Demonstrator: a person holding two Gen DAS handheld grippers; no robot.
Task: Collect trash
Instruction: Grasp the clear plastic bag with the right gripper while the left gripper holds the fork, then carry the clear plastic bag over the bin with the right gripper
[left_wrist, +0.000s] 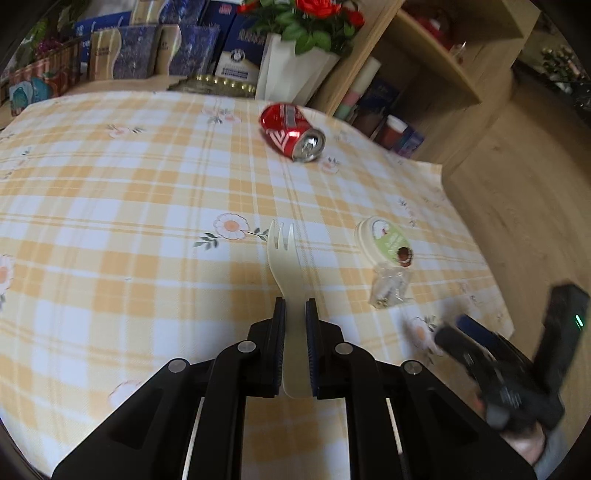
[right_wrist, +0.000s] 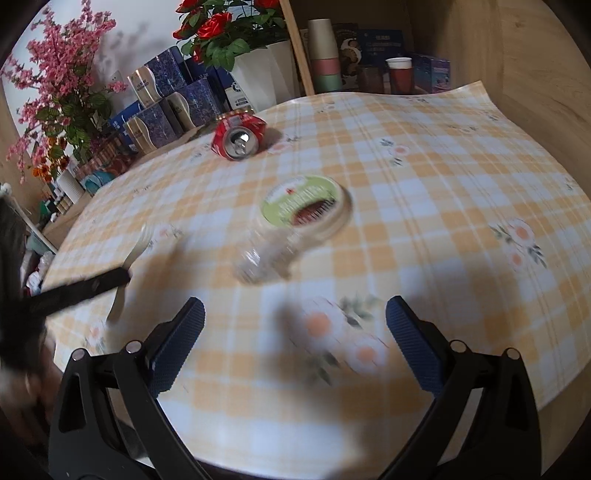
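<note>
My left gripper (left_wrist: 294, 306) is shut on the handle of a cream plastic spork (left_wrist: 282, 254), held above the checked tablecloth, tines pointing away. A crushed red soda can (left_wrist: 291, 132) lies on its side farther back; it also shows in the right wrist view (right_wrist: 238, 136). A small clear plastic cup with a green-and-cream lid (left_wrist: 388, 258) lies on its side to the right, seen too in the right wrist view (right_wrist: 295, 218). My right gripper (right_wrist: 295, 325) is open and empty, a short way in front of that cup. The spork (right_wrist: 127, 266) shows blurred at the left.
A yellow checked tablecloth (left_wrist: 110, 192) covers the table. A white pot of red roses (left_wrist: 291, 70), blue boxes (left_wrist: 184, 51) and a gold-rimmed tray (left_wrist: 210, 84) stand along the back. A wooden shelf (left_wrist: 436, 77) with cups and jars stands at the right. The table edge (left_wrist: 476, 236) drops off at the right.
</note>
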